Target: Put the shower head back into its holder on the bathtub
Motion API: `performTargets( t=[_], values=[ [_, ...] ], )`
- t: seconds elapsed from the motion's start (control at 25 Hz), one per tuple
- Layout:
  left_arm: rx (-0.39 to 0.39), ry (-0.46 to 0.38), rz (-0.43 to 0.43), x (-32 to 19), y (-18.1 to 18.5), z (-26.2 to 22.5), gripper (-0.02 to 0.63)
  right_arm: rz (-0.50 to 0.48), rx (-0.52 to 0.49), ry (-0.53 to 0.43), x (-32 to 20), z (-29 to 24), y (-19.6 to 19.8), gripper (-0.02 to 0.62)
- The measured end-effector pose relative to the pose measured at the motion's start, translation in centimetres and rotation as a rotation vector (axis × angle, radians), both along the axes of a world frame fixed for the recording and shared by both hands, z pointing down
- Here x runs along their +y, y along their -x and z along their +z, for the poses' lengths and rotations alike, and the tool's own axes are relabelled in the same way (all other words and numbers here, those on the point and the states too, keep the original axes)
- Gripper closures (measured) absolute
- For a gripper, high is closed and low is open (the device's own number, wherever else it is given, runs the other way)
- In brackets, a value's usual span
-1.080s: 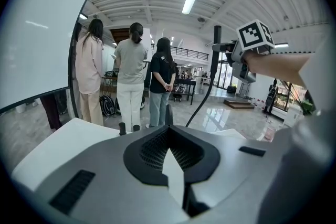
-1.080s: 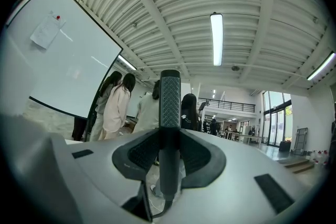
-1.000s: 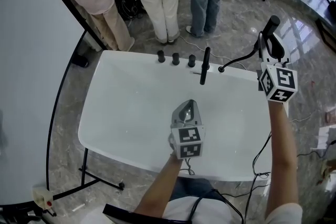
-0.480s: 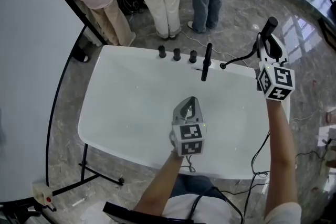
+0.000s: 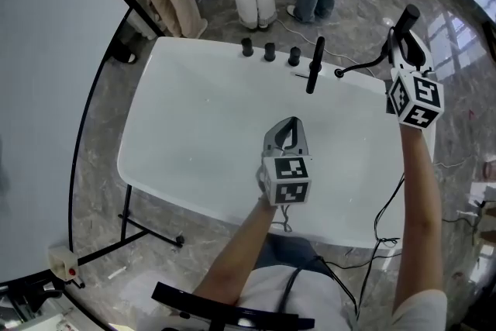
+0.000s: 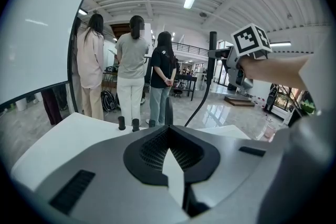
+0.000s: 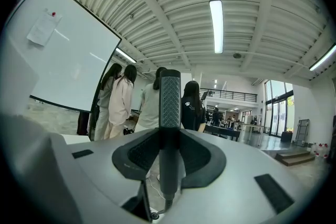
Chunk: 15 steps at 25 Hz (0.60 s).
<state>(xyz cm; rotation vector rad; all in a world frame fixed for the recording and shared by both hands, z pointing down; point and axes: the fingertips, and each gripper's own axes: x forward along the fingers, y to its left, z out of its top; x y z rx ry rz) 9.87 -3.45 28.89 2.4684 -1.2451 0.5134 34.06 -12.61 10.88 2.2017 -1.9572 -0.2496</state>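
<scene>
Our right claw is clenched on the black, stick-shaped shower head. The head stands upright across the jaws, its textured face turned to the camera and its hose end pointing down. From that lower end the thin black hose sags, then runs across to a small black socket on the far rim of the white bathtub. We take this socket to be the holder. In the head view it lies to the left of the right claw and below it, just beside a tall black upright post, with three short black knobs further left along the same rim. The head's long axis is already near vertical, so we judge that the coming move is mainly a carry leftward and down over the socket. The right hand is much the nearer; its forearm reaches along the tub's right side with the claw about level. Our left claw is shut on nothing. It tilts downward over the middle of the tub, well apart from the socket.
</scene>
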Motion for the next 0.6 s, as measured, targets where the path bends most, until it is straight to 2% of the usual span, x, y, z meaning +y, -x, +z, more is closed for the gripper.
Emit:
performTargets(
  t=[0.6],
  values=[
    [-0.012,0.023,0.000,0.0,0.5,1.3,0.609,-0.006,0.002,0.029,-1.4,1.8,0.8,0.472]
  ],
)
